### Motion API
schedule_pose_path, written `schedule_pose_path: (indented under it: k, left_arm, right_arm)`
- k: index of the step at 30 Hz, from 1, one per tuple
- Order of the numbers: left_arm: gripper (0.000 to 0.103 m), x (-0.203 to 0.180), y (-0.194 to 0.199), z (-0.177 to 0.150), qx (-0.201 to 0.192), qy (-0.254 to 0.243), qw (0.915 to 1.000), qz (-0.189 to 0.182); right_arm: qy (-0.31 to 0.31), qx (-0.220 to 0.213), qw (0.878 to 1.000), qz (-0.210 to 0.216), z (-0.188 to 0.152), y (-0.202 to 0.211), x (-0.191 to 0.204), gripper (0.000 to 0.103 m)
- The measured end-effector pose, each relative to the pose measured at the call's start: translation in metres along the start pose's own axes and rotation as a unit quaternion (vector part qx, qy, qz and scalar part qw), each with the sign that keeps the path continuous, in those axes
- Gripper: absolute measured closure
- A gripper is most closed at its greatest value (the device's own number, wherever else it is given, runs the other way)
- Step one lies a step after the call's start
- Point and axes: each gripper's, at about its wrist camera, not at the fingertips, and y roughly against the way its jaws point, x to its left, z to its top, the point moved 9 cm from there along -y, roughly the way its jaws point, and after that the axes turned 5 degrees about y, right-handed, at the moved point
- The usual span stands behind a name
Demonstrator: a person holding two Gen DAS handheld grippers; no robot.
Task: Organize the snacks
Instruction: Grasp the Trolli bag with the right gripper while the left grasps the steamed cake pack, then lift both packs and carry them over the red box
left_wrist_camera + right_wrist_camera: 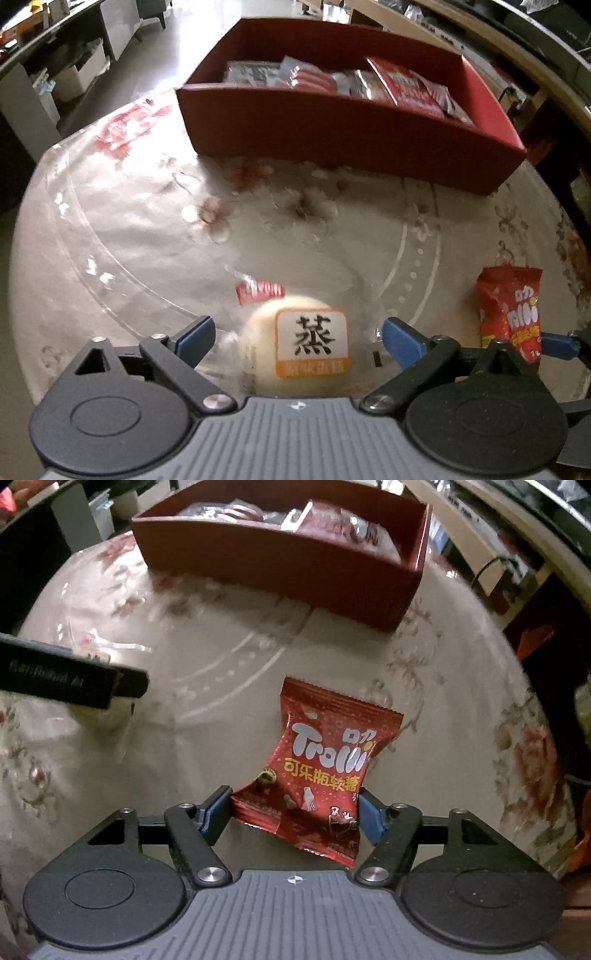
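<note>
Left gripper [299, 338]: pointing steeply down at the table, jaws spread wide, gripping nothing; blue pads [195, 334] standing clear of the wrapper on either side.
Steamed cake [295, 349]: lying flat on the table between the left jaws, sealed in a clear wrapper, showing an orange-bordered label with a large black character; a small red tab of the wrapper sticking out at its far end.
Right gripper [293, 812]: pointing steeply down, jaws narrowed onto the lower part of the red packet, both blue pads [369, 819] touching its edges, grasping it.
Red gummy packet [325, 771]: resting on the table, pinched at its lower part between the right jaws, wrinkled at the waist, printed with white "Trolli" lettering and yellow characters; in the left wrist view appearing at the right edge [511, 310], well apart from the cake.
Red box [354, 136]: sitting at the far side of the table, open-topped, holding several packets [406, 86] in red, white and clear wrappers.
Table [147, 229]: wearing a pale floral cloth under a shiny clear cover.
Left gripper in the right wrist view [70, 677]: reaching in from the left edge as a dark bar, faint lettering on its side, well apart from the gummy packet.
Surroundings: blurring into furniture and shelving beyond the table.
</note>
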Motion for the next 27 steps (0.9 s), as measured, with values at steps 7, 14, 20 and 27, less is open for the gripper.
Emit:
schedule_pose_path:
  k: [7, 14, 20, 27]
  left_arm:
    - [0.002, -0.007, -0.007, -0.009, -0.006, -0.021, 0.9990, 0.038]
    - [0.018, -0.005, 0.004, -0.013, -0.011, -0.026, 0.9989, 0.038]
    - [0.022, -0.008, 0.012, -0.021, -0.016, -0.043, 0.9982, 0.040]
    - [0.024, -0.014, 0.028, -0.025, -0.031, -0.050, 0.9976, 0.036]
  right_arm:
    - [-0.020, -0.009, 1.000, 0.008, 0.005, -0.005, -0.003, 0.015]
    - [-0.018, -0.014, 1.000, -0.001, -0.003, 0.003, -0.009, 0.027]
    - [-0.015, -0.023, 1.000, -0.005, -0.005, 0.011, -0.008, 0.028]
    - [-0.025, -0.058, 0.998, -0.016, 0.003, 0.032, -0.010, 0.028]
